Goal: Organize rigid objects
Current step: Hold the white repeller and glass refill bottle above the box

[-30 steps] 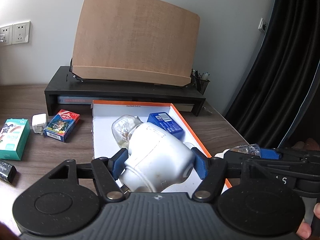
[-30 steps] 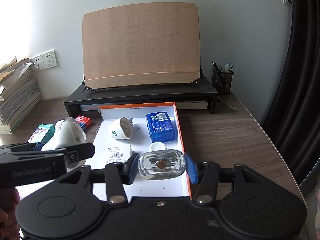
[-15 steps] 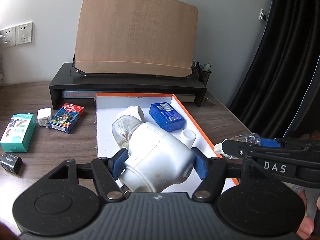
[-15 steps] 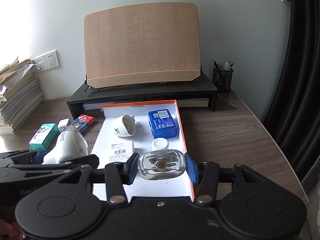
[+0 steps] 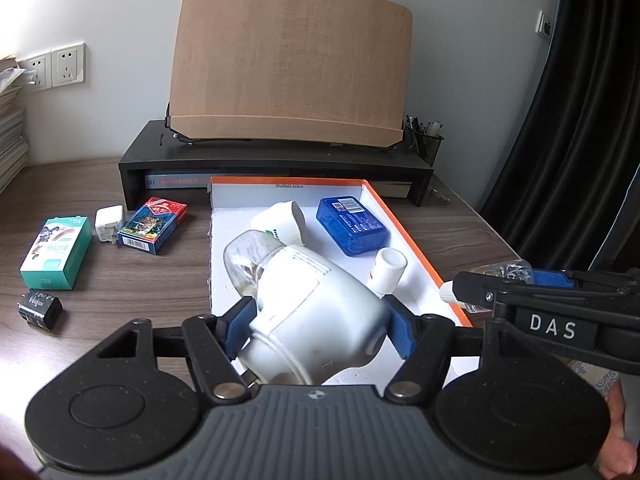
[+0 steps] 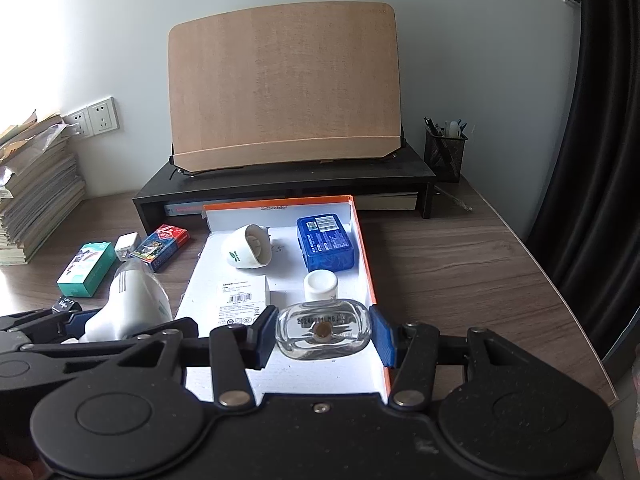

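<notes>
My left gripper (image 5: 318, 320) is shut on a white bulb-shaped object (image 5: 320, 296) whose clear dome points away from me, above the near left part of the orange-edged white box (image 5: 406, 236). In the right wrist view the same bulb (image 6: 132, 304) hangs just left of the box (image 6: 362, 248). My right gripper (image 6: 323, 334) is shut on a clear glass bottle (image 6: 323, 334), seen from its bottom, over the box's near right corner. In the left wrist view that bottle (image 5: 508, 271) shows at the right, between blue pads.
In the box lie a tipped white cup (image 6: 248, 252), a blue case (image 6: 325, 243), a small white jar (image 6: 320, 285) and a flat white carton (image 6: 243, 294). On the table to its left are a green box (image 5: 56, 252), a white plug (image 5: 109, 224), a card pack (image 5: 154, 224) and a black block (image 5: 40, 308). A black riser (image 6: 288, 184) stands behind.
The left gripper has drawn back slightly and turned a little to the left with the bulb. The right gripper and its bottle have not moved.
</notes>
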The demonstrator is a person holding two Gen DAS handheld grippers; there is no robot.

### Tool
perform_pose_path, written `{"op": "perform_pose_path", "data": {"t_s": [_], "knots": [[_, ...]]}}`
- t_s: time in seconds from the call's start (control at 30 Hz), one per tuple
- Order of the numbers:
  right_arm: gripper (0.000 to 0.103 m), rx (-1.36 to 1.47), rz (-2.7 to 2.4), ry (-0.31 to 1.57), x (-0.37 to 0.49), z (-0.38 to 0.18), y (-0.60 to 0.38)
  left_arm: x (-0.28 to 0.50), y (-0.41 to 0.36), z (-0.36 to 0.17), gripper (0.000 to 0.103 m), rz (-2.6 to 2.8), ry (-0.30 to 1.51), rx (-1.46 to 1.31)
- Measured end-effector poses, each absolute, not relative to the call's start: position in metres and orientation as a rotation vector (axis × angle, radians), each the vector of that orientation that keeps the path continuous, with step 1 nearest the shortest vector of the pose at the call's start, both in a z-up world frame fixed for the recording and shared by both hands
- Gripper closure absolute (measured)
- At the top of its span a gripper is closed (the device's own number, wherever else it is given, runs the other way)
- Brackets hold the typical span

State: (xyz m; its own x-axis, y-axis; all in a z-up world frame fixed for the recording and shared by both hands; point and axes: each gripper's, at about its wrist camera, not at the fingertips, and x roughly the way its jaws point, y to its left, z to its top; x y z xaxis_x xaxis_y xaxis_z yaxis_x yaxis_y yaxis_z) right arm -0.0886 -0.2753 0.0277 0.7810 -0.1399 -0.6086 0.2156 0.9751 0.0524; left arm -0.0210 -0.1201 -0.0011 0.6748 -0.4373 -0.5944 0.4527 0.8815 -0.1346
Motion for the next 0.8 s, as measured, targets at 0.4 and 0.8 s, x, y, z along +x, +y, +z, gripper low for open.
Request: {"op": "perform_pose_path", "data": {"t_s": [0.4,0.8], "knots": [[0.043,0.129,-0.199,0.657,-0.0837,0.0237,-0.2824,-0.0156,-0.1246,-0.0061,0.034,-0.493,0.681,0.016],[0.043,0.129,-0.195,0.662,-0.0809,0.0209,-0.2834,-0.012,-0.1254,-0.0077,0.034,-0.488,0.684,0.015]]}}
